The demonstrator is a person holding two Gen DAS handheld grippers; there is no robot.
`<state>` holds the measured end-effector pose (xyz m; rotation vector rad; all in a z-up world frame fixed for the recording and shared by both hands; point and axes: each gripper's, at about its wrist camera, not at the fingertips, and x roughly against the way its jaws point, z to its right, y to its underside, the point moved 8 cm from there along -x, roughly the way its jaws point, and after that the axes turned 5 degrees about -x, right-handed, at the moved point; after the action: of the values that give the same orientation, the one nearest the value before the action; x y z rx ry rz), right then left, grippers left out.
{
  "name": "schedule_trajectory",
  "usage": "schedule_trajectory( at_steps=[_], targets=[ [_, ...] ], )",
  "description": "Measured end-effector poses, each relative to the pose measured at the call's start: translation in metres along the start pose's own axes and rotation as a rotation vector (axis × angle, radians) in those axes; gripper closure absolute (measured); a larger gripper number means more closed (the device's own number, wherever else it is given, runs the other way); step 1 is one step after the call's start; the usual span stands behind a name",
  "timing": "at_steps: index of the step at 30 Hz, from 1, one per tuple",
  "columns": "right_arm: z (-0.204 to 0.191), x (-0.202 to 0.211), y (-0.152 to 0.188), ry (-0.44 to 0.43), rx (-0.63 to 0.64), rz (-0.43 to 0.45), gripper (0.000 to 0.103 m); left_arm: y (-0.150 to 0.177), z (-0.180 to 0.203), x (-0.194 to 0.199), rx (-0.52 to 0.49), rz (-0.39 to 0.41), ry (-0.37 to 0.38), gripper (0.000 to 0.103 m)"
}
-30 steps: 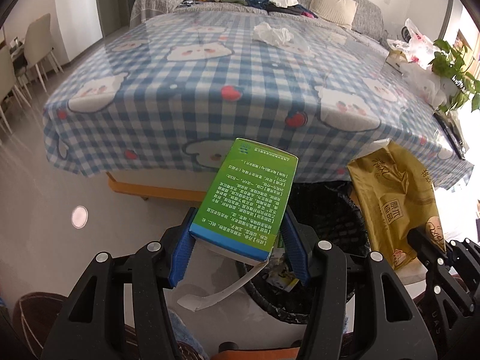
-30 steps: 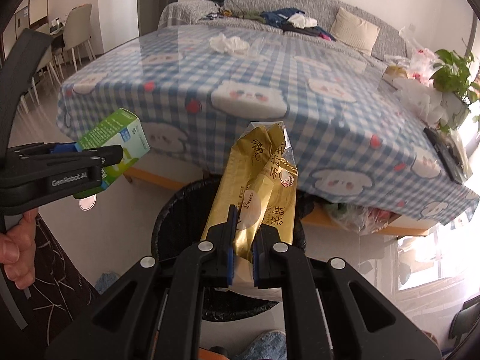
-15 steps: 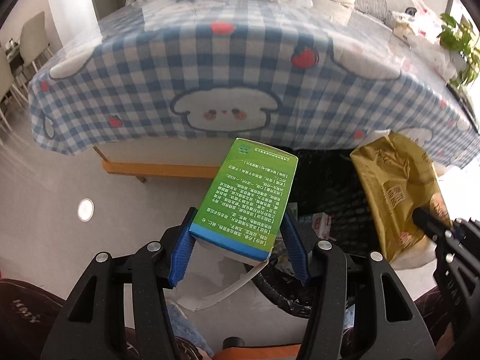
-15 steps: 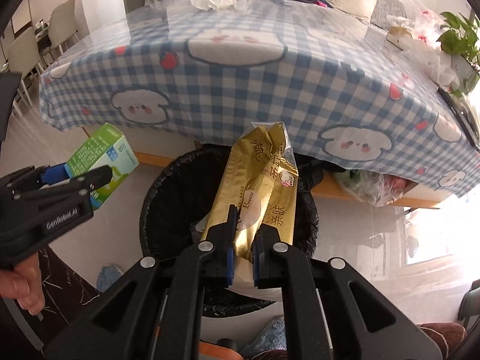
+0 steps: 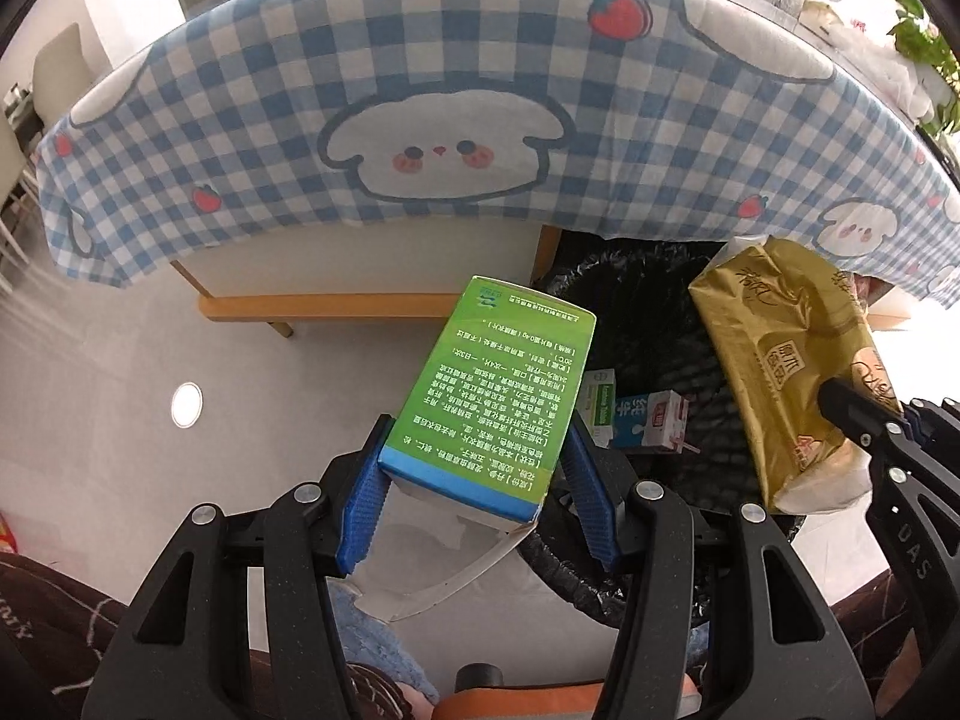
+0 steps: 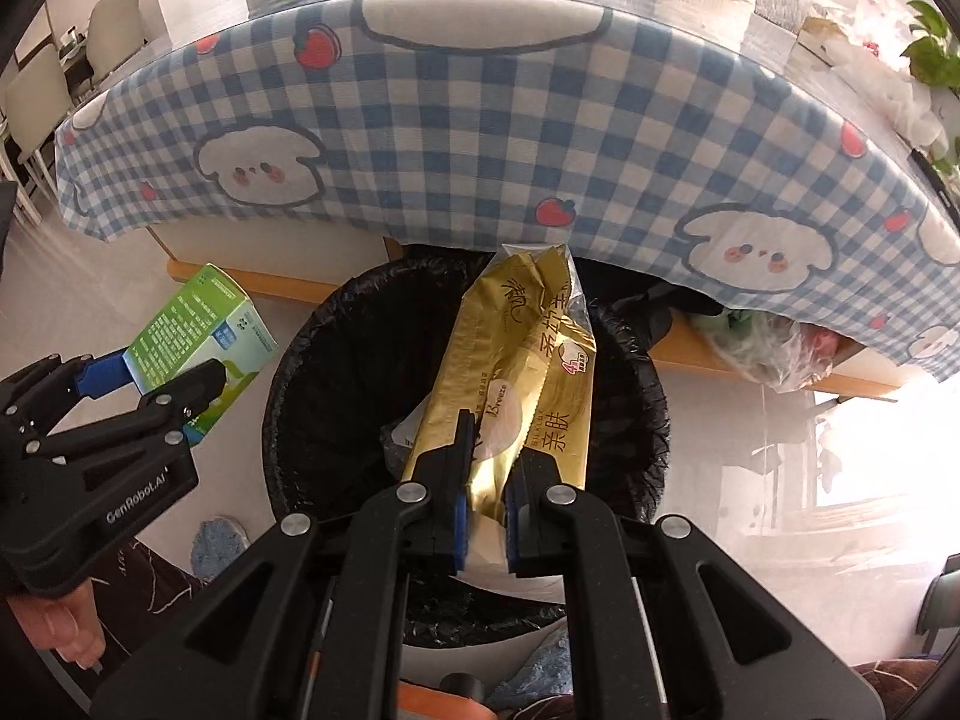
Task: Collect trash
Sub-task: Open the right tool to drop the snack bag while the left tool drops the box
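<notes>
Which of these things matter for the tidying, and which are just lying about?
Job:
- green box, in the left gripper
- gold packet, in the right gripper
- black bin

Lying about:
- checked tablecloth
- potted plant
- chairs

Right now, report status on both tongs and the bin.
Left tongs shut on green cardboard box, beside the bin. Right tongs shut on gold tissue pack, over black-lined trash bin. Nothing blocking.

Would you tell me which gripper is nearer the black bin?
Right. The right gripper holds the gold packet over the black bin; the left gripper is beside its rim.
</notes>
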<state>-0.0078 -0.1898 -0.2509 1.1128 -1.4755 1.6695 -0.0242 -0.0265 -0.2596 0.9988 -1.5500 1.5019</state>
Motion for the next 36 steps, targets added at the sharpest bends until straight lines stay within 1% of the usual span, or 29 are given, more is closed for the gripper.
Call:
schedule_trajectory(
  at_steps=[1,2,4,5,6,8,10,11,13,14,16,20,24,28,36],
  targets=[
    [0.0,-0.001,-0.001,-0.005,-0.004,0.0,0.092,-0.001,0.0,0.0,0.0,0.002,0.001,0.049],
    [-0.002,0.0,-0.002,-0.012,-0.006,0.003,0.092,-0.002,0.001,0.001,-0.001,0.005,0.004,0.049],
    [-0.002,0.002,-0.004,-0.019,-0.015,0.014,0.077,-0.004,0.002,0.002,-0.001,0.01,0.009,0.049],
    [-0.001,0.003,-0.005,-0.02,-0.019,0.024,0.068,-0.005,0.003,0.002,-0.002,0.012,0.011,0.049],
    [0.0,0.004,-0.006,-0.015,-0.024,0.03,0.062,-0.006,0.004,0.002,-0.002,0.011,0.013,0.049],
    [0.003,0.004,-0.008,-0.018,-0.038,0.031,0.057,-0.007,0.009,0.001,-0.006,0.007,0.02,0.049],
    [0.012,0.003,-0.009,-0.004,-0.064,0.035,0.042,-0.009,0.014,-0.001,-0.014,0.002,0.024,0.049],
    [0.017,0.003,-0.01,-0.001,-0.08,0.034,0.04,-0.009,0.019,-0.002,-0.02,-0.001,0.031,0.049],
    [0.028,-0.001,-0.01,0.006,-0.114,0.021,0.031,-0.01,0.025,-0.005,-0.028,-0.006,0.038,0.049],
    [0.037,-0.002,-0.01,0.011,-0.139,0.018,0.029,-0.011,0.03,-0.007,-0.034,-0.01,0.044,0.049],
    [0.052,-0.003,-0.008,0.024,-0.173,0.01,0.022,-0.012,0.037,-0.011,-0.037,-0.021,0.058,0.049],
    [0.076,-0.004,-0.003,0.045,-0.224,-0.002,0.016,-0.014,0.048,-0.018,-0.051,-0.028,0.068,0.049],
    [0.096,-0.002,0.001,0.087,-0.252,-0.008,0.009,-0.015,0.059,-0.022,-0.069,-0.033,0.073,0.049],
    [0.109,0.003,0.0,0.123,-0.263,0.005,0.008,-0.014,0.071,-0.028,-0.094,-0.043,0.077,0.048],
    [0.122,0.008,0.001,0.17,-0.259,0.004,0.008,-0.017,0.094,-0.032,-0.139,-0.035,0.1,0.047]
  ],
)
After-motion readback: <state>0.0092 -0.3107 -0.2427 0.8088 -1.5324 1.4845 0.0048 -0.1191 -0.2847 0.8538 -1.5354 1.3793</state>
